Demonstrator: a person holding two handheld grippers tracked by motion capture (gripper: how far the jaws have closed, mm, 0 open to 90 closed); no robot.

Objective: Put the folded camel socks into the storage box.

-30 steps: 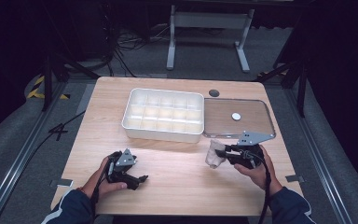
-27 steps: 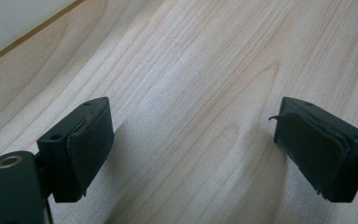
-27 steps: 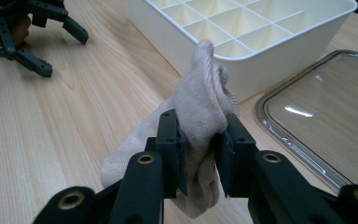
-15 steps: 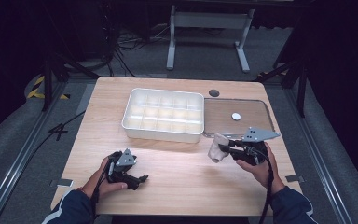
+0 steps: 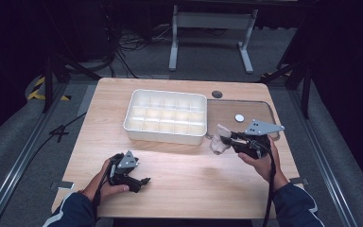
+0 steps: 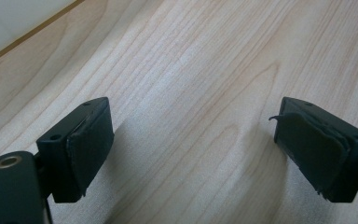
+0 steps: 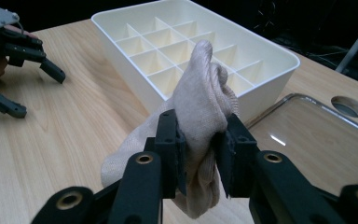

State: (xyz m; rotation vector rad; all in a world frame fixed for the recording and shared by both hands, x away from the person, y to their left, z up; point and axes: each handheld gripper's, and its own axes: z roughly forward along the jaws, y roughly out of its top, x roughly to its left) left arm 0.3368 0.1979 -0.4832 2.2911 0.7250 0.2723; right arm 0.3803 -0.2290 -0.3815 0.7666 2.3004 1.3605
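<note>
Over the pale wooden table (image 5: pixel 189 175) our right gripper (image 7: pixel 200 140) pinches a soft, light beige bunched sock (image 7: pixel 200 107) mid-fold, which we judge secure, while our left gripper (image 6: pixel 196 149) rests agape.

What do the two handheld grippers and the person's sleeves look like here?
Both the left gripper and the right gripper are black, each topped by a grey three-cornered plate, with flat black-padded fingers. A black cable trails from the right one. The sleeves are dark blue with white stripes.

Divided tray (image 5: pixel 165 116) sits mid-table (image 5: pixel 184 184), clear lid (image 5: pixel 241 113) beside it.
</note>
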